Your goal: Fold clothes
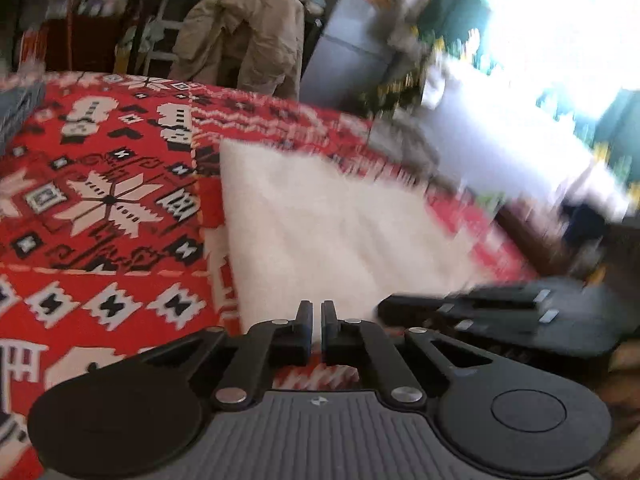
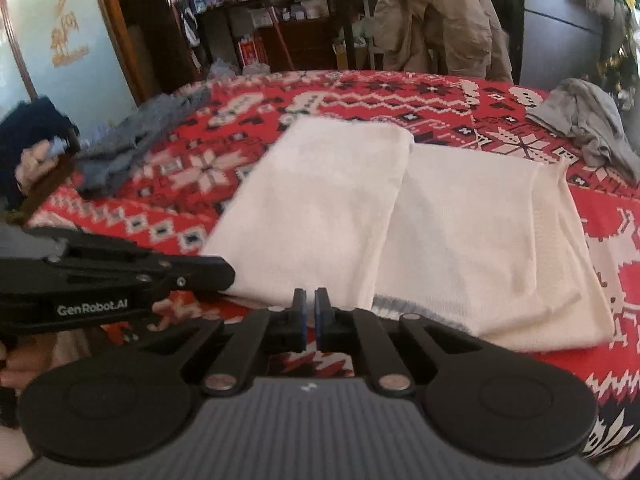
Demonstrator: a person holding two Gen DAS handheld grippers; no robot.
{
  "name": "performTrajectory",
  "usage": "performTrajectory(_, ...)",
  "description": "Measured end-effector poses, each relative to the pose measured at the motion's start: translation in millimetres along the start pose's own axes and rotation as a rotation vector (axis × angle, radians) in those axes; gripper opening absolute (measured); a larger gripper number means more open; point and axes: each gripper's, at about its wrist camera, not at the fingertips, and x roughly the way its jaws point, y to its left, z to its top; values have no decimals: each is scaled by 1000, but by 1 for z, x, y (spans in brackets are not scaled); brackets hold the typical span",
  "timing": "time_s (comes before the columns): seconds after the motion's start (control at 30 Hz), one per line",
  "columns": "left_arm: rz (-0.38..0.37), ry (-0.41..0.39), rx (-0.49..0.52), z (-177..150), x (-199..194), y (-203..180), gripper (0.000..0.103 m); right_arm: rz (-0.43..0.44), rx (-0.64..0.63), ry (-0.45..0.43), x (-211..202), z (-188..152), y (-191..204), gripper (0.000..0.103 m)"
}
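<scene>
White garment lies part-folded; both grippers, left and right, pinch its near hem. Uneven pull risks skewing the fold.

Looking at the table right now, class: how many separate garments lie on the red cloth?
3: a white garment folded in the middle, a grey-blue one at the far left, a crumpled grey one at the far right. Others may lie outside view.

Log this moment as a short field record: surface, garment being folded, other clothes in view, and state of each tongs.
surface: red patterned cloth
garment: white garment, partly folded, flat
other clothes: grey garment at far right; blue-grey garment at far left; beige jacket on a chair behind
left tongs: nearly closed at the garment's near edge; grip unclear
right tongs: nearly closed at the near edge; grip unclear
</scene>
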Motion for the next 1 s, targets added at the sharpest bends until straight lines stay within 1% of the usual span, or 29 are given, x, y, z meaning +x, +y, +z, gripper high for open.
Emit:
performTrajectory(0.07,0,3,-17,1,1,4,3,2,0,-22,0,6,1,8)
performTrajectory(0.23,0,9,-60,2,4,16,3,12,-5,-43,17,22,7,9)
performTrajectory(0.3,0,11,-77,3,5,20,3,16,-21,-10,28,19,12,11)
performTrajectory(0.37,0,14,-94,3,6,25,3,1,-42,-22,29,10,16,11)
performTrajectory(0.43,-1,18,-93,3,5,25,3,-1,-52,-13,25,4,17,11)
performTrajectory(0.5,-2,22,-92,3,3,26,3,13,-32,-1,20,-3,14,10)
performTrajectory(0.6,-3,28,-90,3,1,26,2,34,-3,20,11,-3,9,10)
performTrajectory(0.67,-17,20,-103,6,-4,24,3,39,18,7,4,-2,3,11)
performTrajectory(0.8,-60,-19,-95,16,-7,18,3,5,43,-40,-5,6,-9,12)
performTrajectory(0.87,-36,-19,-66,21,0,15,3,-16,38,-33,1,10,-14,10)
performTrajectory(0.93,-2,-14,-36,26,9,13,3,-32,30,-4,10,10,-16,8)
performTrajectory(0.97,8,0,-35,26,14,15,3,-37,28,12,15,9,-17,7)
performTrajectory(1.0,13,15,-37,25,18,17,3,-38,27,7,15,6,-16,7)
